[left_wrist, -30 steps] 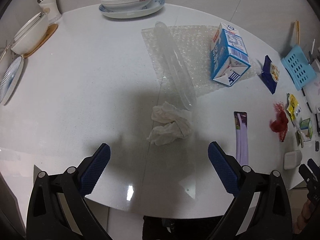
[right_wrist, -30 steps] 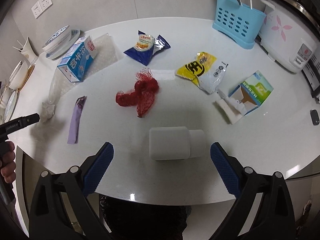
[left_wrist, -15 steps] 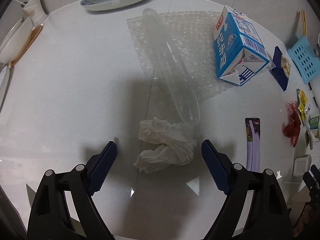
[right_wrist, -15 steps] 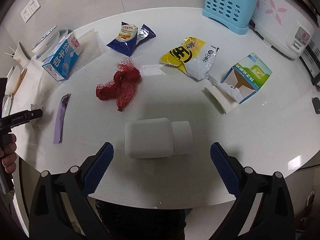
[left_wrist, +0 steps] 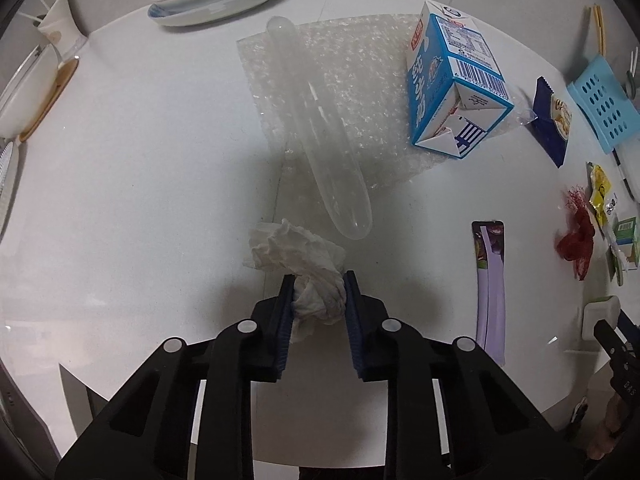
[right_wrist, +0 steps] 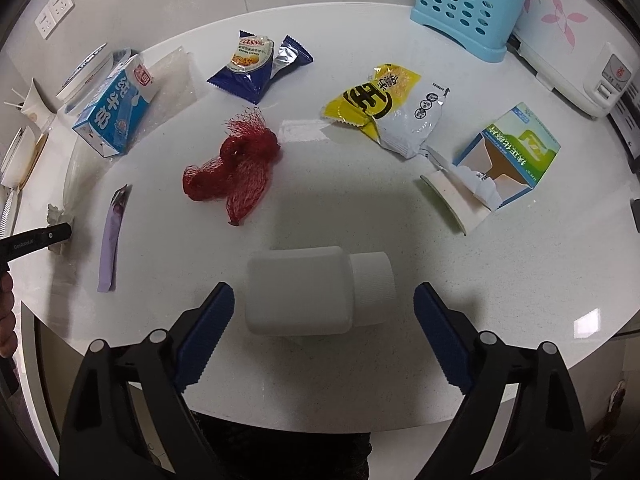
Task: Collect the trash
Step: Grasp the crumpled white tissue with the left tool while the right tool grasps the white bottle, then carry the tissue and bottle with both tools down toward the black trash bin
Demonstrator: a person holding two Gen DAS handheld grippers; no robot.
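A: Trash status: the crumpled tissue (left_wrist: 298, 258) sits between the left gripper (left_wrist: 317, 284) pads, which have just closed and now pinch it on the table (left_wrist: 120, 200). Nothing looks collected yet.

B: Right gripper (right_wrist: 324, 300)?

A: Wide apart, just starting to close, straddling the white bottle (right_wrist: 316, 292) without contact. Beyond it lie the red net (right_wrist: 236, 168), wrappers and cartons, all remaining.

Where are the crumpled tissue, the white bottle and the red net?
crumpled tissue (left_wrist: 296, 250), left wrist view, upper folds.
white bottle (right_wrist: 298, 290), right wrist view, body.
red net (right_wrist: 236, 164), right wrist view, bunched middle.
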